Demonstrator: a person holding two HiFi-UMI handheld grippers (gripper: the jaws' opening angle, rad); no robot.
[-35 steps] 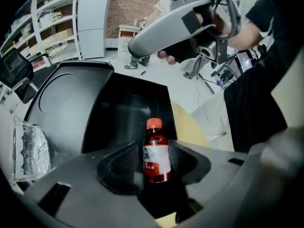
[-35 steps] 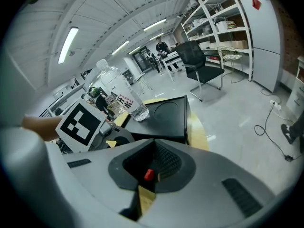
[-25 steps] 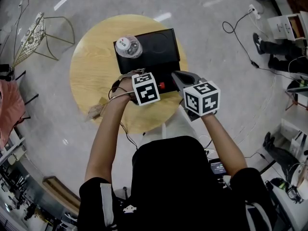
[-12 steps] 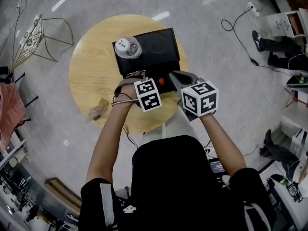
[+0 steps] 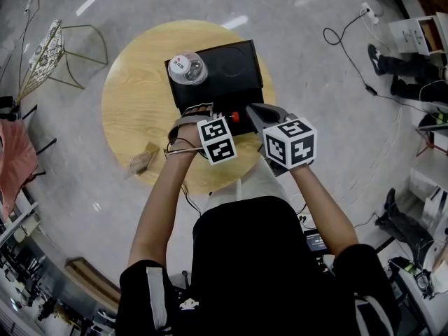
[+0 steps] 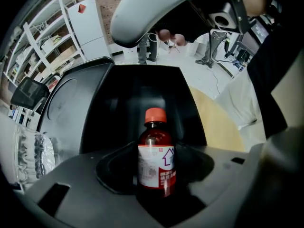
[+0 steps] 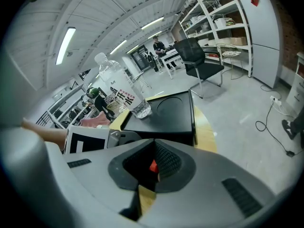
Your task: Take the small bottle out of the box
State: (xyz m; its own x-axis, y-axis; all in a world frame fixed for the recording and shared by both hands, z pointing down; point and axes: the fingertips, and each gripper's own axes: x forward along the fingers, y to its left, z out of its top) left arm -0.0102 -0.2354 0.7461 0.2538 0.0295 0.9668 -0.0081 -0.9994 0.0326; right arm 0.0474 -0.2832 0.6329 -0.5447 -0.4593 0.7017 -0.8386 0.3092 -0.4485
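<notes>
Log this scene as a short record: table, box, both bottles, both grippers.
table: round, wooden
box: black, on the table
small bottle: upright in the box, red cap
water bottle: clear, standing on the box's flat panel
left gripper: open, jaws just been closing, small bottle between them, not yet gripped
right gripper: shut, empty, beside the left gripper

The head camera looks steeply down from above the person onto the round bench [image 5: 133, 110] and the black box [image 5: 227, 72], far enough off to take in the floor around; the left claw [image 6: 159, 175] camera sits close, peering along its jaws into the box at the small bottle [image 6: 156, 158]; the right claw [image 7: 151, 167] camera faces low across the box top toward the room; all three share the box; the head and right claw views share the water bottle [image 7: 121, 89].
</notes>
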